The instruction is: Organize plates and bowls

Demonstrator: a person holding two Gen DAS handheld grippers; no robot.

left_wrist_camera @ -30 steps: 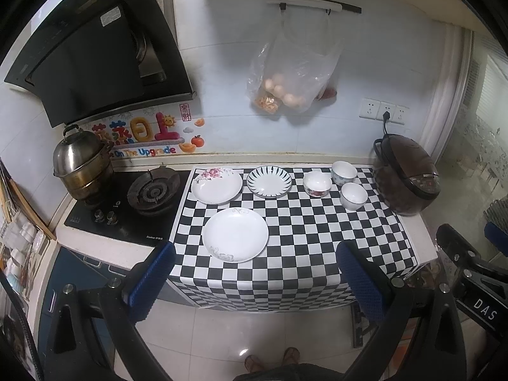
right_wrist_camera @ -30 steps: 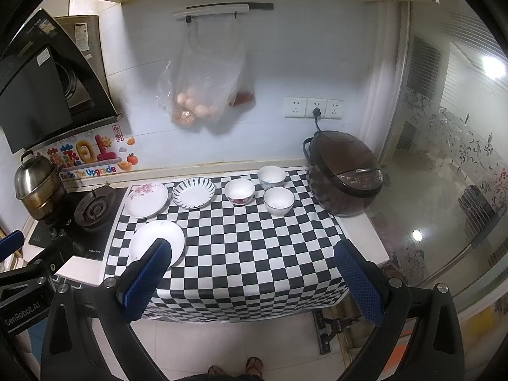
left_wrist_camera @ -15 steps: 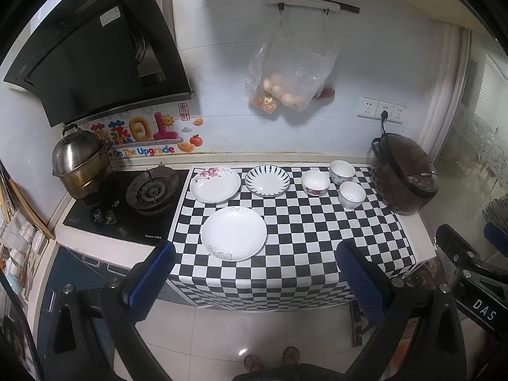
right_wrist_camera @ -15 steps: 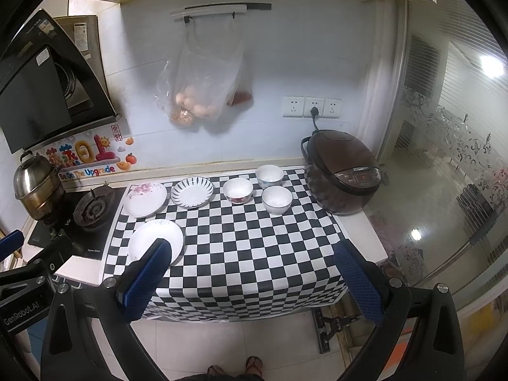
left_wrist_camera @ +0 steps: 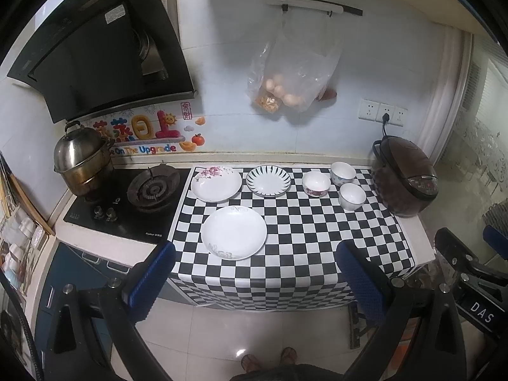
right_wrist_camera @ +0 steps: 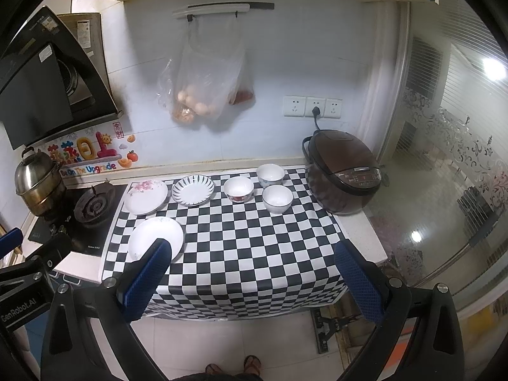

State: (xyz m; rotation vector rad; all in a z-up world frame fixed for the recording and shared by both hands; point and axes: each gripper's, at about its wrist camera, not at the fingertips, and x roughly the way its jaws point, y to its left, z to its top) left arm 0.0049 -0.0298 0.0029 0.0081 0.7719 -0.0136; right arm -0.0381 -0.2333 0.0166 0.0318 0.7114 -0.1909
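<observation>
On the checkered counter [left_wrist_camera: 301, 247] lie three plates: a plain white plate [left_wrist_camera: 233, 232] [right_wrist_camera: 155, 238] in front, a pink-flowered plate [left_wrist_camera: 216, 183] [right_wrist_camera: 146, 196] behind it, and a blue-striped plate [left_wrist_camera: 268, 180] [right_wrist_camera: 193, 190] to its right. Three bowls stand at the back right: a red-patterned bowl [left_wrist_camera: 316, 183] [right_wrist_camera: 238, 189], a blue-patterned bowl [left_wrist_camera: 343, 173] [right_wrist_camera: 270, 175] and a white bowl [left_wrist_camera: 352, 196] [right_wrist_camera: 277, 199]. My left gripper [left_wrist_camera: 252, 276] and my right gripper [right_wrist_camera: 250, 277] both hang open and empty, well back from the counter's front edge.
A brown rice cooker [left_wrist_camera: 404, 174] [right_wrist_camera: 344, 171] stands at the counter's right end. A gas hob [left_wrist_camera: 127, 201] with a steel pot [left_wrist_camera: 81, 166] lies to the left under a black hood [left_wrist_camera: 95, 47]. A plastic bag [left_wrist_camera: 292, 73] hangs on the wall. The person's feet [left_wrist_camera: 268, 357] show on the tiled floor.
Both views have shifted slightly; the counter sits a touch higher and closer in frame. Nothing on it has moved, and both grippers stay open.
</observation>
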